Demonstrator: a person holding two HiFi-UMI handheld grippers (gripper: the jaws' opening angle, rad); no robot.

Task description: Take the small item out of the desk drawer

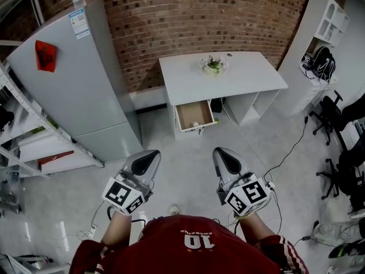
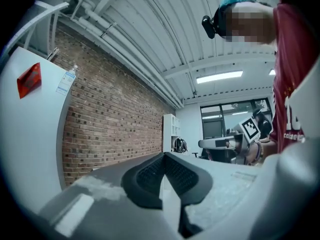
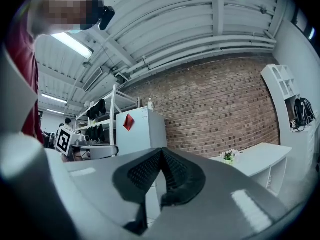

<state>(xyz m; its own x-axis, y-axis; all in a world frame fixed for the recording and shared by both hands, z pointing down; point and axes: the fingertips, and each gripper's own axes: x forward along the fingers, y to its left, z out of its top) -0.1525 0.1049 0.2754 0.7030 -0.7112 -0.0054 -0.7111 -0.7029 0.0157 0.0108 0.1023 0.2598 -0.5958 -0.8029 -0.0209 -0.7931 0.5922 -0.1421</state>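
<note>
small pale item lies in the open brown drawer of the white bench; my left gripper and right gripper hang well apart from it, fingers clenched on nothing.

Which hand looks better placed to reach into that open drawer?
Right, narrowly: the right tool sits slightly nearer the open drawer than the left tool. Both are shut and far off.

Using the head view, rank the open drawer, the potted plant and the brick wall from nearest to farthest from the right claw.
1. Open drawer, ahead of the right claw, under the desk.
2. Potted plant, on the desk top, beyond the drawer.
3. Brick wall, behind the desk.
</note>
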